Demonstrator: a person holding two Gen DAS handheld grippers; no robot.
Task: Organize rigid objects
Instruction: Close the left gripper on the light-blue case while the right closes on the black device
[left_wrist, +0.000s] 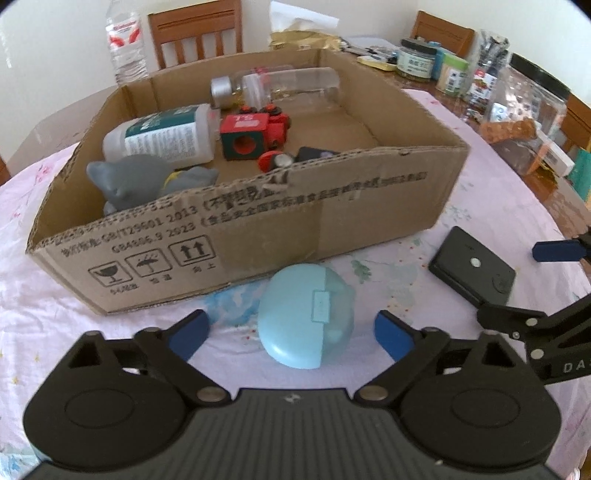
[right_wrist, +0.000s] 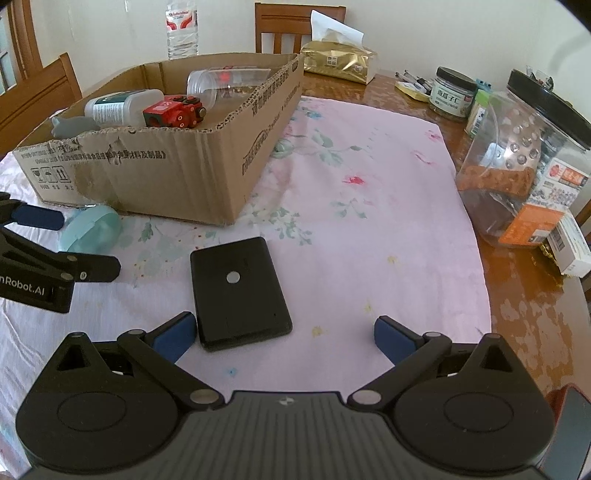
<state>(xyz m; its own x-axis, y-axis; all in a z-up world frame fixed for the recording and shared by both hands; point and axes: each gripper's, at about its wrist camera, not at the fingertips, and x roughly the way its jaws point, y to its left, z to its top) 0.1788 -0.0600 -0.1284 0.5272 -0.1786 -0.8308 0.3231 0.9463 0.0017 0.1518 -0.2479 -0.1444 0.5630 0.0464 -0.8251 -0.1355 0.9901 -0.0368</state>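
Note:
A light blue round case (left_wrist: 306, 314) lies on the pink cloth in front of the cardboard box (left_wrist: 332, 218). My left gripper (left_wrist: 291, 334) is open, its fingers on either side of the case without touching it. The case also shows in the right wrist view (right_wrist: 92, 229), next to the box (right_wrist: 177, 173). A flat black box (right_wrist: 238, 291) lies on the cloth; my right gripper (right_wrist: 284, 336) is open with its left fingertip (right_wrist: 175, 336) beside the black box's near corner. The black box also shows in the left wrist view (left_wrist: 472, 271). The cardboard box holds bottles, a red toy and a grey toy.
Jars (right_wrist: 517, 162), packets and a gold tissue pack (right_wrist: 338, 61) crowd the table's right and far side. A water bottle (left_wrist: 123, 40) and wooden chairs stand behind the box. The pink floral cloth (right_wrist: 369, 206) covers the table.

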